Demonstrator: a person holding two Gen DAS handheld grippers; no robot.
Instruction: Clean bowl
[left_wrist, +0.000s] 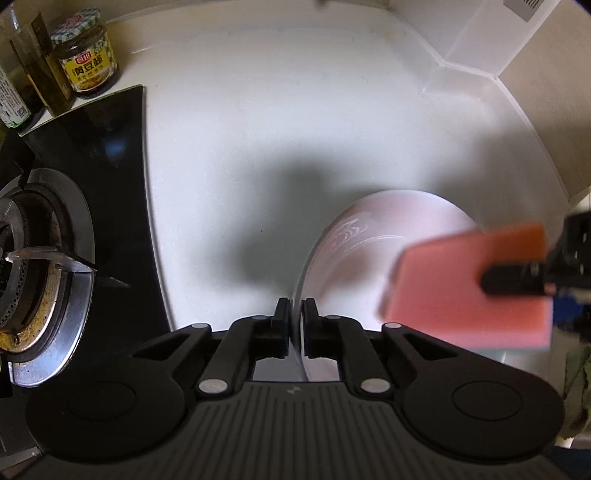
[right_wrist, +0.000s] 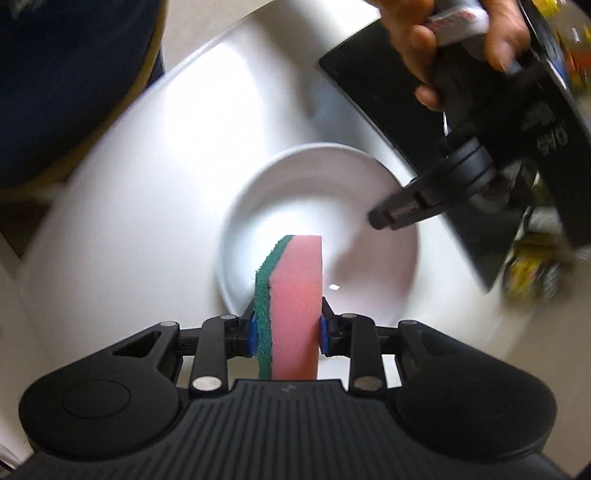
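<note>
Two tools work on one white bowl (right_wrist: 317, 236). The left tool (left_wrist: 295, 317) is nearly closed, its jaws pinching the bowl's thin rim, one jaw inside the wall and one outside, so the bowl sits directly ahead of it and just to its right, over the white desk (left_wrist: 258, 129). The right tool (right_wrist: 286, 332) is clamped on a pink sponge (right_wrist: 295, 295) with a green scouring layer (right_wrist: 264, 295), held on edge; the sponge's free end points ahead of this tool into the bowl, though blur hides whether it touches the inside.

The bowl looks like glazed ceramic: stiff, moderately heavy, slick and breakable. A rim pinch probably steadies it, but it could slip or twist, so a deeper bite on the wall seems safer. The sponge is light and soft, and squeezes in visibly between the jaws.

Far ahead and left of the left tool stand a jar (left_wrist: 86, 55) with a checked lid and a yellow label in Chinese characters, reading roughly 黄豆酱, and bottles (left_wrist: 33, 66) whose print is too small to read. A gas burner (left_wrist: 33, 280) lies to its left.
</note>
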